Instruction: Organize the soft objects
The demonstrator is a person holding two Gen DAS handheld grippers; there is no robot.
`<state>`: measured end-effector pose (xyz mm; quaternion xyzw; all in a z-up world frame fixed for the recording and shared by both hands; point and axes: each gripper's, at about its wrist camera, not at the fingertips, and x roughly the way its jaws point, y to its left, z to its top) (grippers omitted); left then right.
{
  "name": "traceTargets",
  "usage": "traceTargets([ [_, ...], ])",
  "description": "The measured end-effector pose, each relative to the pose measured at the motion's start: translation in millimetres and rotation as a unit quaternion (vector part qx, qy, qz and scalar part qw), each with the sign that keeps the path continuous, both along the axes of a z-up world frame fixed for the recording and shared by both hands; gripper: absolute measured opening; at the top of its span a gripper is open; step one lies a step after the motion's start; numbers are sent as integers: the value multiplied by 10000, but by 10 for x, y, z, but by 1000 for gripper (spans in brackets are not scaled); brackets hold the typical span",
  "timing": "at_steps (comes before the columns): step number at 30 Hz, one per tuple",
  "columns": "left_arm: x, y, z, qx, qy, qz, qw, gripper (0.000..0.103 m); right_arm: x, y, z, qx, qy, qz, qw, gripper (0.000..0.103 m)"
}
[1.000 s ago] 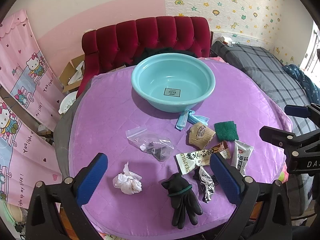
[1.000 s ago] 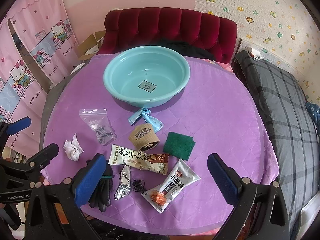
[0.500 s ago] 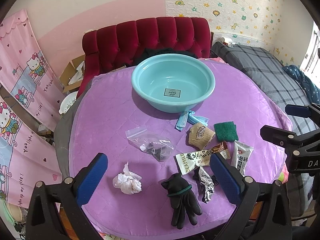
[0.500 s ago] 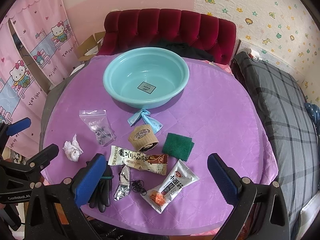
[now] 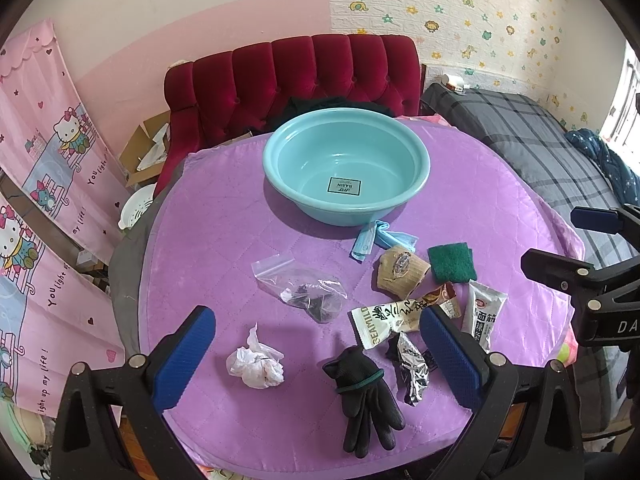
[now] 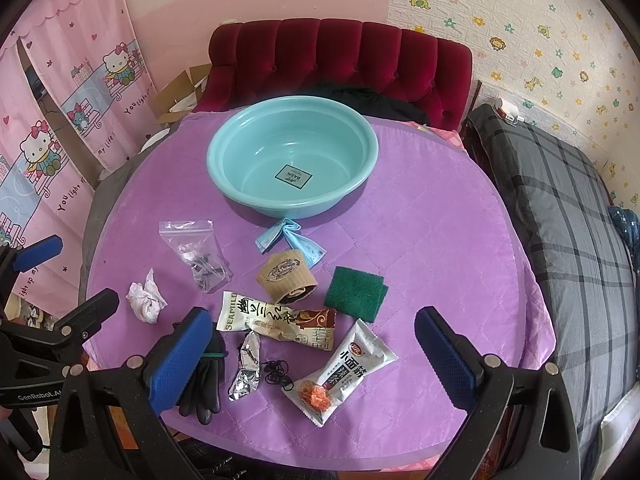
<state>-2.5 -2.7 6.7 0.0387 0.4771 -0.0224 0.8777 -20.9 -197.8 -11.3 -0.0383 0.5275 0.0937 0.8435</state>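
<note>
An empty teal basin point(image 5: 346, 170) point(image 6: 292, 160) stands at the back of a round purple table point(image 5: 216, 240). In front of it lie a blue face mask point(image 5: 374, 240), a brown sleeve point(image 5: 400, 274), a green scouring pad point(image 5: 451, 262), a zip bag point(image 5: 304, 290), a crumpled tissue point(image 5: 256, 366), a black glove point(image 5: 362, 392), a foil wrapper point(image 5: 412, 368) and snack packets point(image 6: 276, 320) point(image 6: 340, 376). My left gripper point(image 5: 316, 354) is open above the table's near edge, between tissue and foil. My right gripper point(image 6: 314, 356) is open above the packets.
A red tufted sofa point(image 5: 292, 80) stands behind the table. A bed with a grey plaid cover point(image 6: 568, 216) runs along the right. Pink Hello Kitty curtains point(image 5: 44, 184) hang on the left, with a cardboard box point(image 5: 148, 152) and white colander point(image 5: 138, 208) on the floor.
</note>
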Motion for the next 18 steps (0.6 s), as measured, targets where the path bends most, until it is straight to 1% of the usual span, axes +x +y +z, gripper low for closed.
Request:
traceTargets([
  [18,-51,10,35,32,-112,-14,9999,103,-39,6,47,-15,-76,-2,10000,103],
])
